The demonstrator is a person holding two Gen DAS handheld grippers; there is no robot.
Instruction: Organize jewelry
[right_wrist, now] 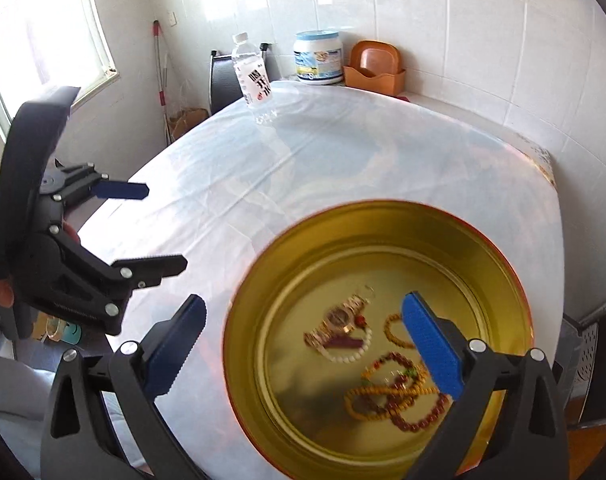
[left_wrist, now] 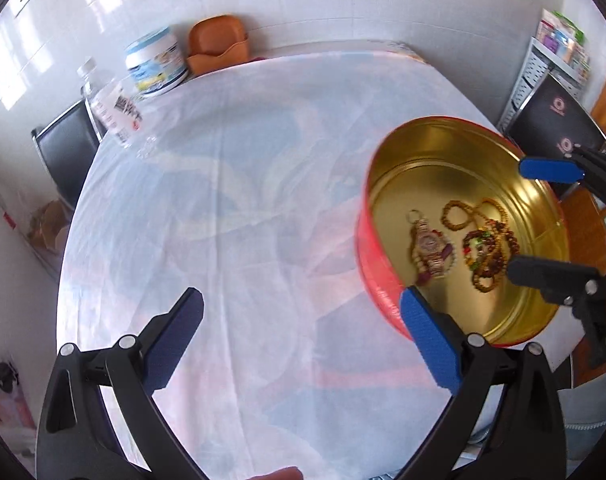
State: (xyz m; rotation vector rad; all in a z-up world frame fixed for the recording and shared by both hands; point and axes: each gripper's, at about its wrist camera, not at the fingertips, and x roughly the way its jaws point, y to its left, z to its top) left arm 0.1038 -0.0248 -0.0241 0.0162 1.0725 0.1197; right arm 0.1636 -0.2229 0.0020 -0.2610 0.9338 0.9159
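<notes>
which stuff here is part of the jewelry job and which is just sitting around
Part of the job:
round tin
watch
white bead bracelet
brown bead strands
left claw, open
right claw, open

Just lying about:
water bottle
white tub
orange holder

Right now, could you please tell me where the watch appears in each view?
Left wrist view: the watch lies right of centre, inside the tin, left of the beads.
Right wrist view: watch lies low, centre, left in the tin.
Shared landmark: the bottle at the table's far edge.
</notes>
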